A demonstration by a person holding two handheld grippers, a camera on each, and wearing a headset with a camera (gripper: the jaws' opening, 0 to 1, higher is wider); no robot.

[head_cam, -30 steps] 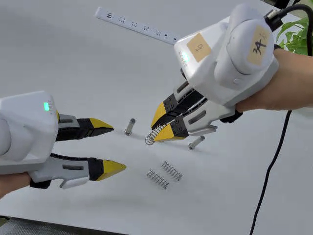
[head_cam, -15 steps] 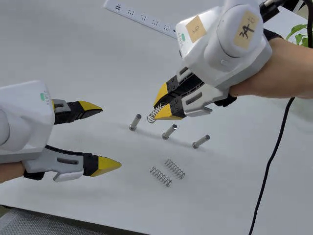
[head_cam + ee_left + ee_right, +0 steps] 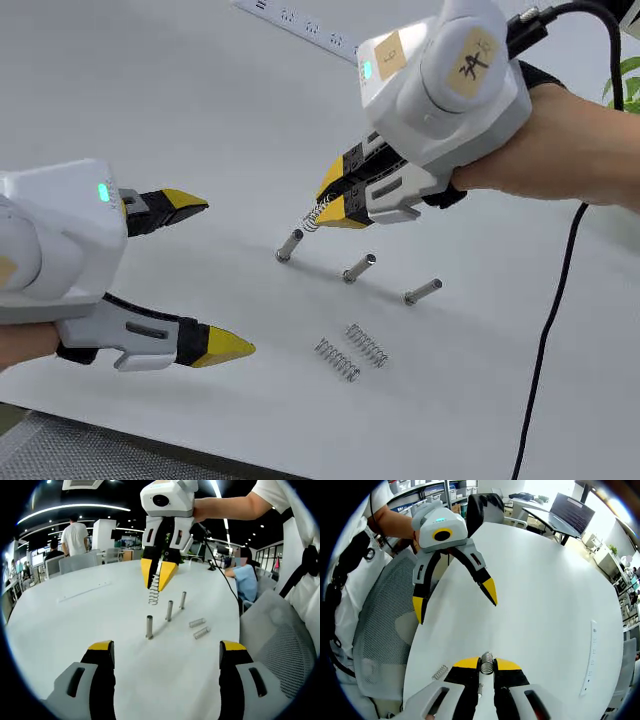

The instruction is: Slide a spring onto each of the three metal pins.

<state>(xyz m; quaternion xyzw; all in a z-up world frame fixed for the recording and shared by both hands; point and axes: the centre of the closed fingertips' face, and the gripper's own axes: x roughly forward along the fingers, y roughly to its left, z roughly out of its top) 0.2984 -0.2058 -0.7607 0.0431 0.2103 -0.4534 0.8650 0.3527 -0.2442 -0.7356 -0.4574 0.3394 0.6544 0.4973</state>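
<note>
Three short metal pins stand in a row on the white table: left pin (image 3: 289, 245) (image 3: 149, 627), middle pin (image 3: 359, 268) (image 3: 169, 610), right pin (image 3: 423, 291) (image 3: 183, 600). My right gripper (image 3: 335, 196) (image 3: 487, 663) is shut on a spring (image 3: 316, 216) (image 3: 486, 666) (image 3: 154, 592). That spring hangs from the jaws just above and right of the left pin, apart from it. Two loose springs (image 3: 337, 360) (image 3: 366, 345) lie in front of the pins. My left gripper (image 3: 220, 275) (image 3: 166, 650) is open and holds nothing, to the left of the pins.
A white power strip (image 3: 300, 20) (image 3: 589, 660) lies at the far side of the table. A black cable (image 3: 555, 300) trails down the right. The table's near edge (image 3: 150, 440) runs under my left gripper, with a mesh chair (image 3: 380, 630) beside it.
My right gripper has carried the spring up and leftward, from beside the middle pin to just above the left pin. The left gripper stays open in about the same place.
</note>
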